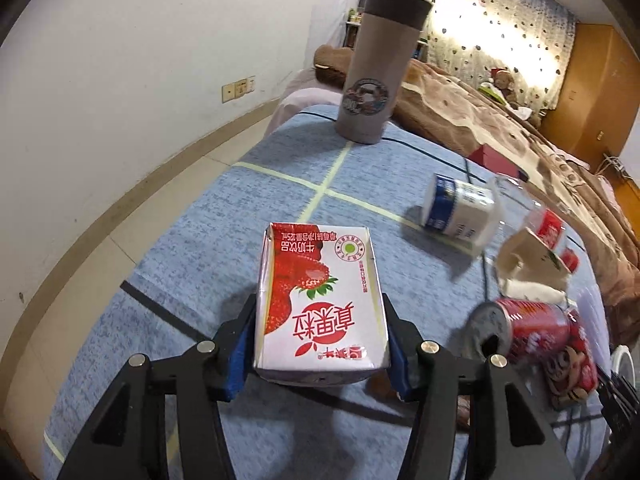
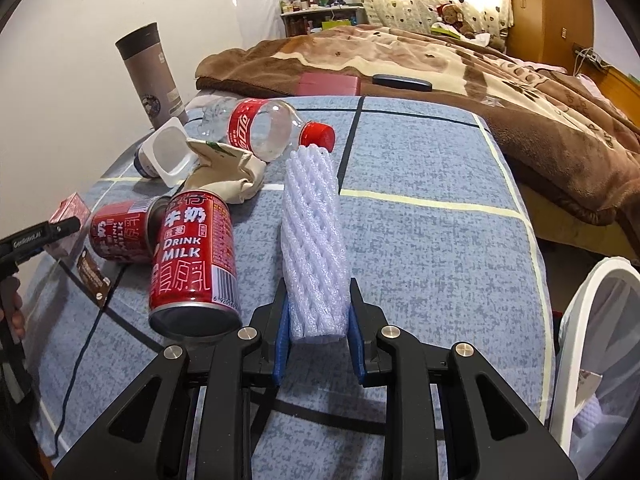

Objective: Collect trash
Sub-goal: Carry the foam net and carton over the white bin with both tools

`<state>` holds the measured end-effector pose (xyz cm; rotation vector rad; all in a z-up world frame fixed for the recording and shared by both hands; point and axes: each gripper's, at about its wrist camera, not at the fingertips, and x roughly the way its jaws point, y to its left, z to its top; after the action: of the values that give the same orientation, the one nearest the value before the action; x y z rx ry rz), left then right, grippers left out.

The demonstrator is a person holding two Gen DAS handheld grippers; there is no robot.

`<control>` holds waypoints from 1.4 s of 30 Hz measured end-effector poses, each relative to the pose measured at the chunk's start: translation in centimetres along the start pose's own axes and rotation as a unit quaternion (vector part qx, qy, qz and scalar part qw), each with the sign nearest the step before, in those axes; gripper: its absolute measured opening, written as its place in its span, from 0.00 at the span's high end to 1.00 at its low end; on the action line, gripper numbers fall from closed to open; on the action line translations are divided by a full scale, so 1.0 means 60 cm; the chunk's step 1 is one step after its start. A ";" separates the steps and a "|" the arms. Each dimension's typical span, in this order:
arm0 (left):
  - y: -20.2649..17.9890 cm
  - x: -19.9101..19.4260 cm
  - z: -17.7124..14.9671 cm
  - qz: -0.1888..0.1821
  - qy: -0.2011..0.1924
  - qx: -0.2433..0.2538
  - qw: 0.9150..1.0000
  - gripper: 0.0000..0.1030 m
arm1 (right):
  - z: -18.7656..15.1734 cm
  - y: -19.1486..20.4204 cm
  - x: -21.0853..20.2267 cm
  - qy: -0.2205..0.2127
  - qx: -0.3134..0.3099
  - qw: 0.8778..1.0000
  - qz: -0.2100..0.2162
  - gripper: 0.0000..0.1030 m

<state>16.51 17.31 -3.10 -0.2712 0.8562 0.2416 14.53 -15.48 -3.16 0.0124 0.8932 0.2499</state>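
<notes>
Over the blue cloth point(image 2: 440, 240), left gripper point(image 1: 320, 344) jaws clamp a strawberry milk carton point(image 1: 320, 300); right gripper point(image 2: 318, 340) jaws clamp foam netting point(image 2: 314, 240) beside a "DRINK MILK" can point(image 2: 192, 260).

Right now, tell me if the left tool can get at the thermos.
Probably not yet. The left tool is shut on the milk carton, so its jaws are full. The path itself looks free: the thermos stands upright straight ahead, with only bare cloth between.
</notes>
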 end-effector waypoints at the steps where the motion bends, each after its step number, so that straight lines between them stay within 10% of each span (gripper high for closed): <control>1: -0.003 -0.004 -0.002 -0.003 -0.001 0.004 1.000 0.45 | 0.000 0.000 -0.003 -0.003 0.002 1.000 0.000 0.75; 24: -0.160 -0.119 -0.057 -0.082 -0.046 0.115 0.989 0.45 | -0.020 -0.041 -0.097 -0.062 0.038 0.997 -0.001 0.75; 42: -0.349 -0.160 -0.106 -0.175 -0.052 0.208 0.961 0.44 | -0.061 -0.138 -0.174 -0.103 0.105 0.988 -0.053 0.75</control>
<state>12.54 -5.40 3.16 -0.0118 0.7205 -0.2525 7.18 -26.16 1.65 0.1818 0.7090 0.0522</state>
